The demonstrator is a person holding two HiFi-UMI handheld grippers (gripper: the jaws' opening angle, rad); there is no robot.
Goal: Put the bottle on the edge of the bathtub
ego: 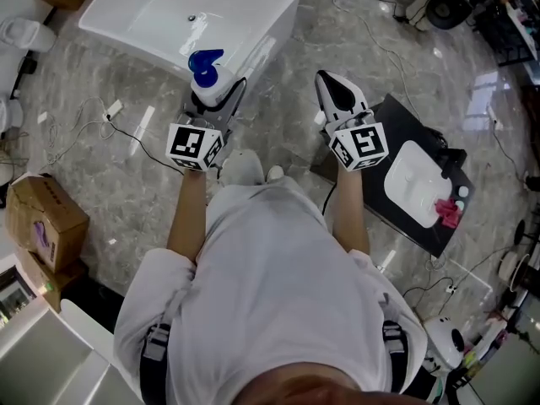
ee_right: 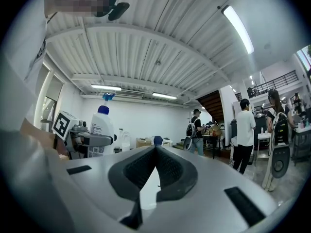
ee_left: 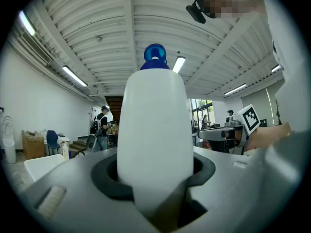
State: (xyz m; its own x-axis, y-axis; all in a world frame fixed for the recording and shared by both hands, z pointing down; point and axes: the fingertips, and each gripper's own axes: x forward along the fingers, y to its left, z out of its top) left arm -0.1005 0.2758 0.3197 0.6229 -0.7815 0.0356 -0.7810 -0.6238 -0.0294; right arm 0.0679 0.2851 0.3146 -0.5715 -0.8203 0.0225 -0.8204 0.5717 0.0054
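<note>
So the bottle (ego: pixel 208 78), white with a blue cap, is clamped in my left gripper (ego: pixel 209 108). The jaws sit roughly halfway apart, pressed on either side of its body. It's upright, cap on top, and in the left gripper view it fills pretty much the whole middle of the shot. From the head view it's up off the floor, right by the near corner of the bathtub (ego: pixel 272 24). It isn't sitting on the rim.

My right gripper (ego: pixel 331 83) is off to the right of the bottle, near it but not touching. Its jaws are closed tip to tip with nothing in them. Both grippers point roughly level, away from me and toward the tub side of the room. In the right gripper view you can see the bottle and its label held off to the left.

Further out, there's a black board (ego: pixel 396 116) on the grey marble-look floor (ego: pixel 278 125) to my right. It has a white sink basin (ego: pixel 413 184) set in it and some small pink thing (ego: pixel 445 212) on it. A cardboard box (ego: pixel 42 222) sits over on my left, and cables (ego: pixel 93 129) trail around the floor. A few people are standing around in the background of both gripper views.
</note>
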